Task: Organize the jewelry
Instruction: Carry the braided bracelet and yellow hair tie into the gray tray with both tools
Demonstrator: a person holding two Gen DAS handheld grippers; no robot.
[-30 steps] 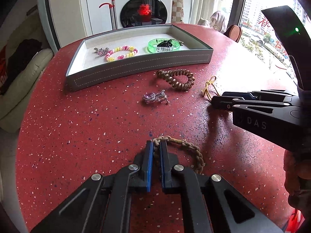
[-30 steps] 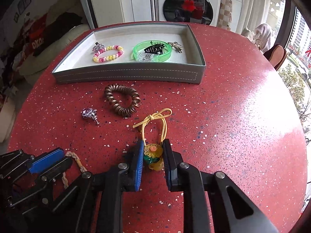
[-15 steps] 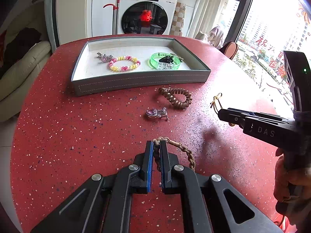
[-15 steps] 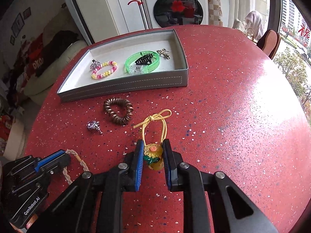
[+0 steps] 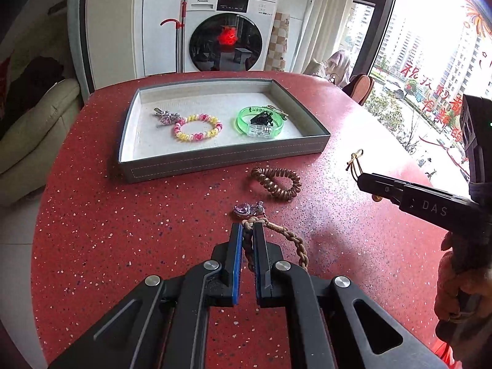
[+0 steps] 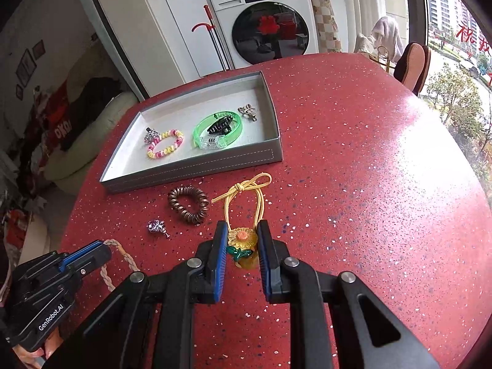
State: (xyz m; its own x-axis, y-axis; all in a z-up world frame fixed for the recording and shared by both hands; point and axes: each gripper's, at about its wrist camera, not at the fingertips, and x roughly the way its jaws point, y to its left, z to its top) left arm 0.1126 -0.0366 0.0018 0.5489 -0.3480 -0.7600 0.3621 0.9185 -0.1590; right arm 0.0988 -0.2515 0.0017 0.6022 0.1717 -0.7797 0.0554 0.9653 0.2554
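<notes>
My left gripper (image 5: 247, 230) is shut on a braided tan cord bracelet (image 5: 290, 240) and holds it above the red table. My right gripper (image 6: 242, 230) is shut on a yellow sunflower charm (image 6: 242, 240) with a yellow elastic loop (image 6: 246, 193), also lifted. A grey tray (image 5: 215, 158) at the back holds a pink-yellow bead bracelet (image 5: 196, 127), a green bangle (image 5: 261, 121) with a black clip inside, and a silver clip (image 5: 166, 117). A brown spiral hair tie (image 5: 276, 181) and a purple crystal piece (image 5: 247, 209) lie on the table before the tray.
The round red speckled table (image 6: 369, 184) drops off at left and right. A washing machine (image 5: 227, 37) stands behind it, a cream sofa (image 5: 33, 123) to the left, a window to the right. The tray's left and middle-front floor (image 5: 153, 147) is bare.
Both grippers have risen from the table with their pieces still held and tilted up; the tray looks farther below and the braided bracelet now hangs from the left fingers.
</notes>
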